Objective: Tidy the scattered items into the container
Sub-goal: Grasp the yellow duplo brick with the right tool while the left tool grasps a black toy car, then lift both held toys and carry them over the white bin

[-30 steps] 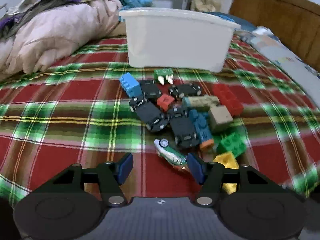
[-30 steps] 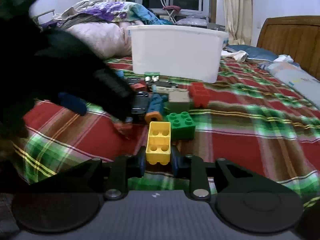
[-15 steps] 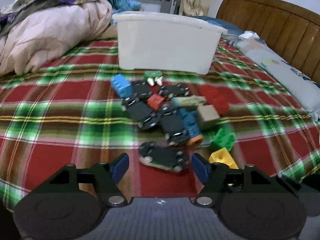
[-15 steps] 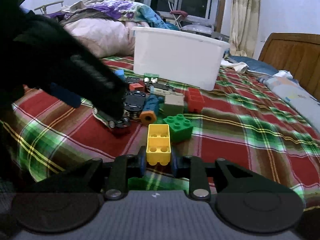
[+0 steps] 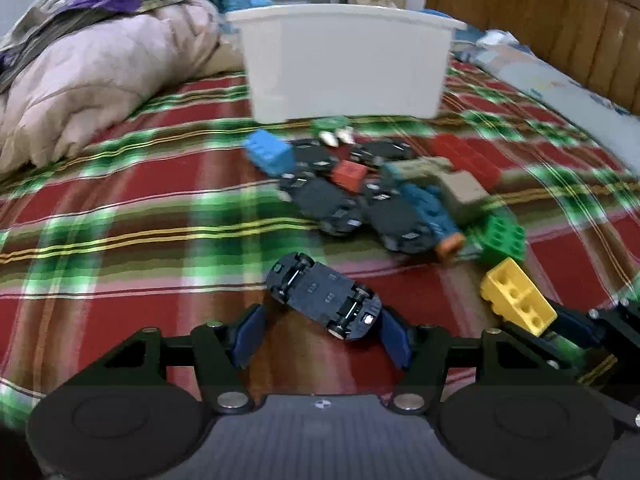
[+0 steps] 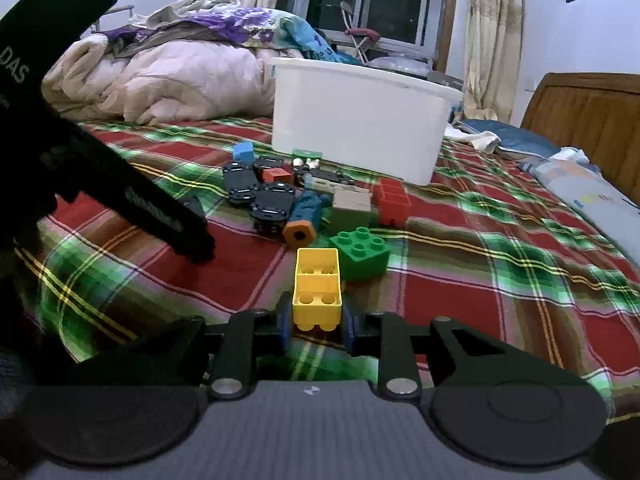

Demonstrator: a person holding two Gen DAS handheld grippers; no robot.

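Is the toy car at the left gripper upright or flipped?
Flipped: the toy car shows its dark underside, axles and wheels up, between the left gripper's open jaws.

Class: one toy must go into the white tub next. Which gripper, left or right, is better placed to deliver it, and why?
Right. The right gripper is already shut on the yellow brick, ready to carry to the white tub. The left gripper is open around an upturned toy car.

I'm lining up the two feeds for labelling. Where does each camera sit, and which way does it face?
Left wrist: on the left gripper, low over the plaid bedspread, facing the white plastic tub; an upside-down dark toy car lies between its blue fingers.
Right wrist: on the right gripper, facing the same tub, clamping a yellow building brick; the left gripper crosses at left.
Shared: tub, brick, toy pile.
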